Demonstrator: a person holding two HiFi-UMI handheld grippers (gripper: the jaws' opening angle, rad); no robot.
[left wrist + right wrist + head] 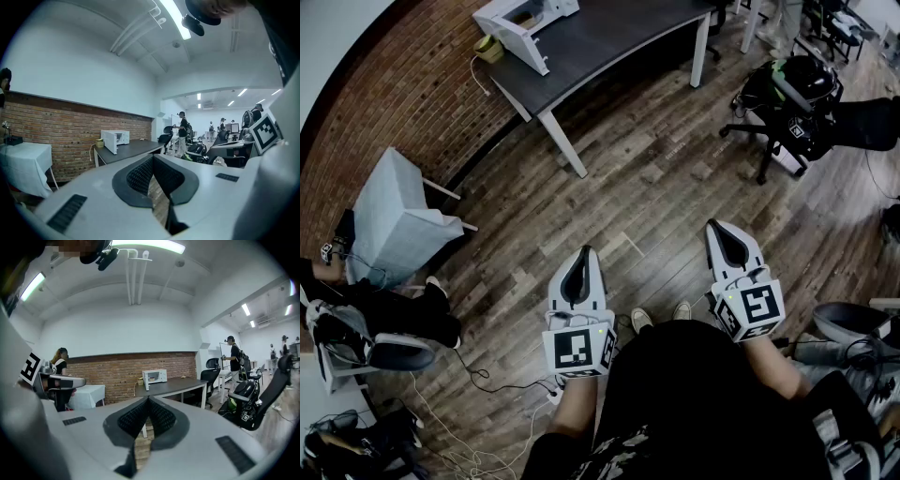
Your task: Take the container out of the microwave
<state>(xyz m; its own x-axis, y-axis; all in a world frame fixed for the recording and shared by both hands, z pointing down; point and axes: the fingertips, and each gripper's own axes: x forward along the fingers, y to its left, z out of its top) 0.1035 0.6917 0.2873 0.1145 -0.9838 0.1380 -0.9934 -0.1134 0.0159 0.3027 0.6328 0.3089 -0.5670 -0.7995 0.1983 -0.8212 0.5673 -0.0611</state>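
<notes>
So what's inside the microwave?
The microwave on the table has its door open. It is too far away and too small to tell whether anything sits inside.

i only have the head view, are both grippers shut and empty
Observer: Yes. In its own view the left gripper has its jaws meeting at the tips with nothing between them, and the right gripper shows the same.
Operator: door looks open up there, anything inside
Observer: The right gripper view looks into the open microwave on the dark table, but the inside is too small to tell.
Operator: anyone in the way
Observer: A person stands past the table's far end, not between the grippers and the microwave.
</notes>
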